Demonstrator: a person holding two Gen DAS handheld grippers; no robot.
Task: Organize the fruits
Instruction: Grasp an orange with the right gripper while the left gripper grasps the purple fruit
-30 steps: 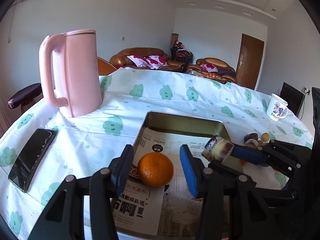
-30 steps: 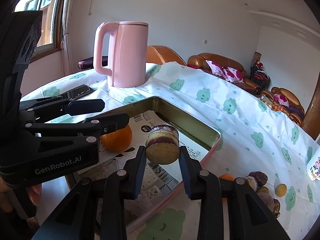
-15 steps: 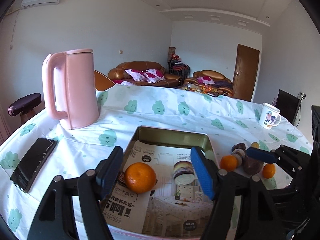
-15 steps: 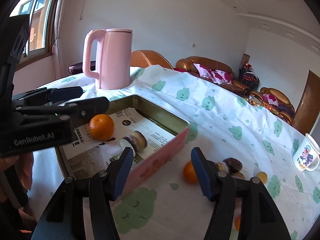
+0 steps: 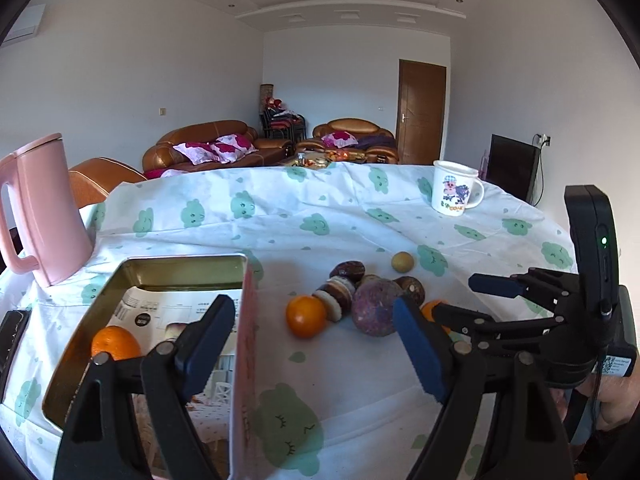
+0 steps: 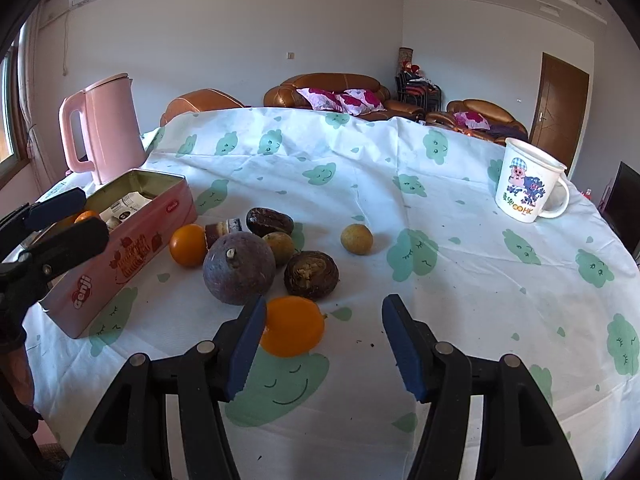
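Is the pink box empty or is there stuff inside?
Not empty. The lidless pink tin holds printed paper, one orange, and something small behind the left hand-held gripper.

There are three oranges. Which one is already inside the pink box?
The orange lying on the printed paper inside the pink tin, by its left wall. The other two oranges sit outside on the tablecloth with the loose fruit.

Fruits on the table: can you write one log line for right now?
left gripper open | right gripper open, empty | orange nearest | tin holds orange
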